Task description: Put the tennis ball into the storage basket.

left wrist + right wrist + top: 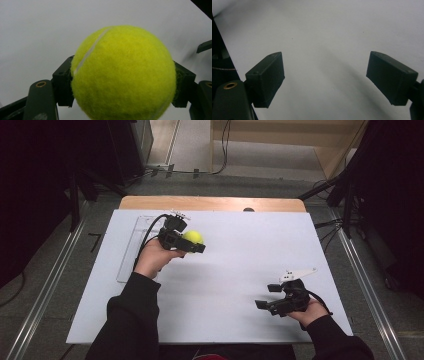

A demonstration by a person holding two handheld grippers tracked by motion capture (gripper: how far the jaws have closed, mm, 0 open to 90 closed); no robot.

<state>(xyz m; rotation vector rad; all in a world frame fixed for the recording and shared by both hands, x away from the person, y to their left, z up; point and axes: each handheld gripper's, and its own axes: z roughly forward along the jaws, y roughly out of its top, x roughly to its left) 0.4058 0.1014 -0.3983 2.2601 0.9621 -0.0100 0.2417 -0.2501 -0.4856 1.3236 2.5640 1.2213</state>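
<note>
Up at ten o'clock on the white table [225, 270], I've got the tennis ball [193, 238] clamped in my left gripper [192, 245], jaws pressed into the felt on both sides, gripper pointing toward three o'clock. My right gripper [267, 296] sits down at four o'clock, jaws spread wide with nothing between them, pointing toward nine o'clock. So the ball lies up and across from my right tool, toward about ten or eleven o'clock from it, well apart, with bare table between. A ball has no long axis to fuss over, so any squeeze line will do.

Left gripper view gives me the close detail: the ball [123, 73] with its white seam [90, 51] curving up the near face, one black pad biting in at each flank, and the far right gripper's jaw tip peeking in at three o'clock. High view adds a clear tray [131, 247] lying flat at nine o'clock, just beside my left hand [152, 257]. I can't tell whether the ball is lifted or grazing the surface.
</note>
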